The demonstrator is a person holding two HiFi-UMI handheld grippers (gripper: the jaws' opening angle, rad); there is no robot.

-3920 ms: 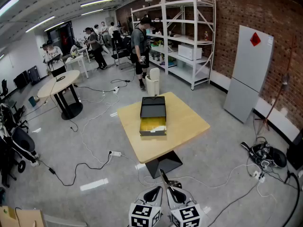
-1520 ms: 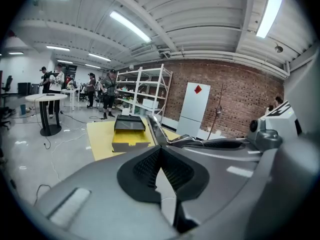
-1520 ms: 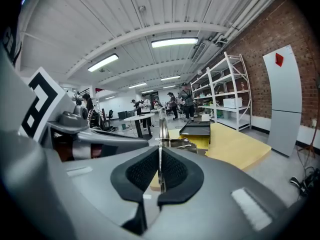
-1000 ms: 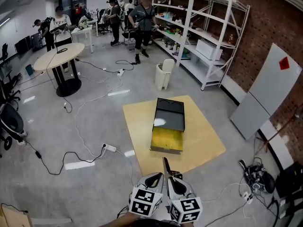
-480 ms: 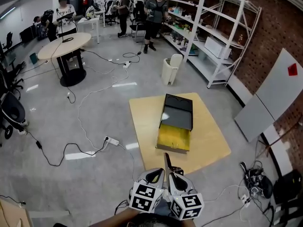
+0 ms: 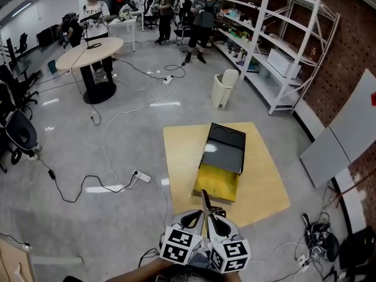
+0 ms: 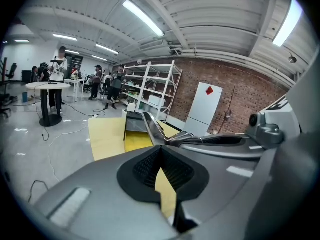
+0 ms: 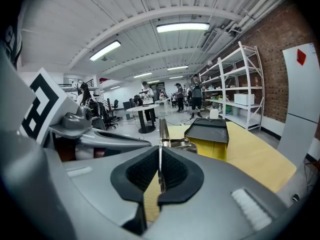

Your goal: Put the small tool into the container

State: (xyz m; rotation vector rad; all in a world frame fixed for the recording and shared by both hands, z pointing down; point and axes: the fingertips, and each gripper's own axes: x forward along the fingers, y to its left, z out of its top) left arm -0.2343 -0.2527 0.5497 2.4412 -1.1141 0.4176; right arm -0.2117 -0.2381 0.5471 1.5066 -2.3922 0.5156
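As both hover side by side, right gripper [image 6: 215, 221] clamped on small tool [image 6: 205, 201], left gripper [image 6: 192, 221] closed, empty.

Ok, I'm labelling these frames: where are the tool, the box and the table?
tool [image 8: 162, 129], right gripper view, wide upper part of the blade.
box [image 6: 226, 151], head view, black half.
table [image 6: 261, 181], head view, bare top right of the box.

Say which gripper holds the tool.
The right gripper: the thin metal tool is clamped between its jaws. The left gripper is shut on nothing.
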